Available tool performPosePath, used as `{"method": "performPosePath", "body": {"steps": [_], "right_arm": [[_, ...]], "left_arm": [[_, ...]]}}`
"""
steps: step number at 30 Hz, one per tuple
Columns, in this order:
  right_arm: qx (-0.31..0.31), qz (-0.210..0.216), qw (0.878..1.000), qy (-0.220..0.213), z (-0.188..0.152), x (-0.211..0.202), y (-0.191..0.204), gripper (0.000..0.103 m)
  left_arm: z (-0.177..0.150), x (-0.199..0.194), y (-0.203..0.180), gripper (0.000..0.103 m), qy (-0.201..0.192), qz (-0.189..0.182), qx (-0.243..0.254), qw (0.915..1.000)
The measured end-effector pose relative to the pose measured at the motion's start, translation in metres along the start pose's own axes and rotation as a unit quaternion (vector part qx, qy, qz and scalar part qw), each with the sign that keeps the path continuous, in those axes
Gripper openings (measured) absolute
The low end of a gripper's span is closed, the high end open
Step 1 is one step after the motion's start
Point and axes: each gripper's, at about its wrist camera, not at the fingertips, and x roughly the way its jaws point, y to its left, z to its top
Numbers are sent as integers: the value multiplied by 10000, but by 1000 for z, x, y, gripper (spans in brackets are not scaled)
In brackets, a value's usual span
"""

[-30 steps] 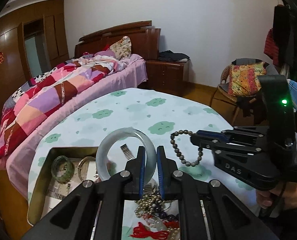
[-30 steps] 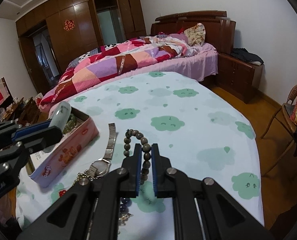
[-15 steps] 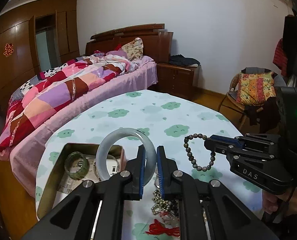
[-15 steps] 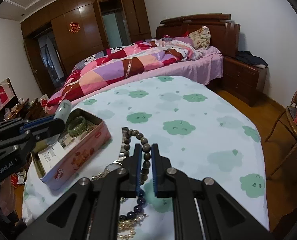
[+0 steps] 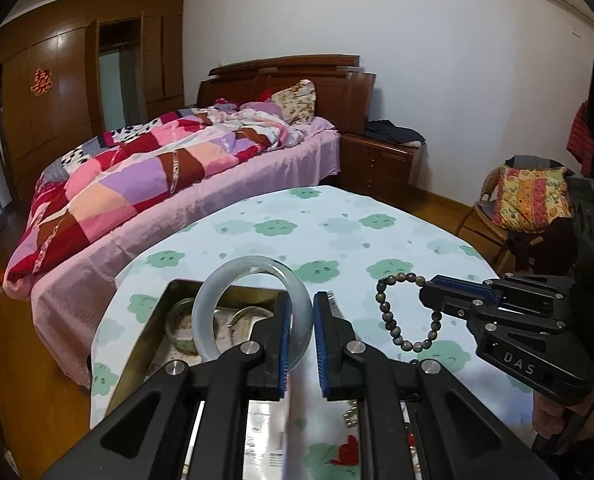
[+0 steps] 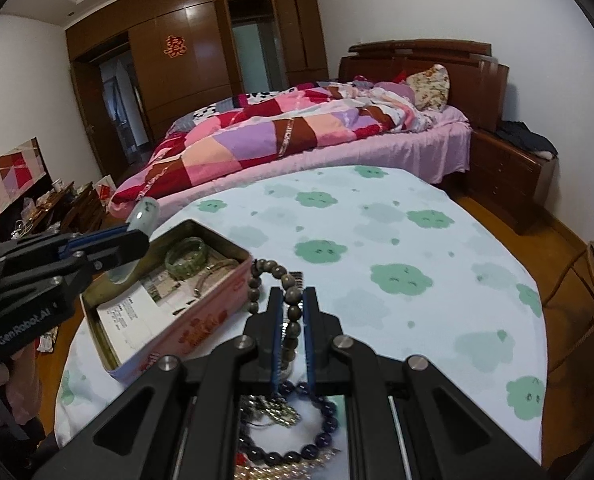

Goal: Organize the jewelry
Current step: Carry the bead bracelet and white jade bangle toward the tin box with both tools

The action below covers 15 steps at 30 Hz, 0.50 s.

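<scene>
Left gripper [image 5: 300,326] clamps jade bangle [image 5: 253,310] | above tin [image 5: 145,344]

Tin [image 6: 185,332] on the table [image 6: 417,248], left of the bead bracelet [image 5: 407,312]; bangle [image 6: 185,258] and papers [image 6: 137,304] inside the tin; heap of beads and chains [image 6: 281,420] nearest, before the tin; bed [image 5: 185,168] behind the table; nightstand [image 5: 377,160] right of the bed; chair [image 5: 513,204] far right

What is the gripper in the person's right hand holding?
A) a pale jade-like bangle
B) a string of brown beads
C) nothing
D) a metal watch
B: the right gripper is shut on the brown bead bracelet, which hangs clear of the table; the pale bangle is in the left gripper.
</scene>
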Motion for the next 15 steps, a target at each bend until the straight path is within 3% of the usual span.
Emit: {"method": "performPosePath", "body": {"steps": [15], "right_arm": [[-410, 260, 9988, 93, 21, 23, 41, 11]], "left_arm": [[-13, 5, 44, 11, 145, 329, -384, 9986]]}}
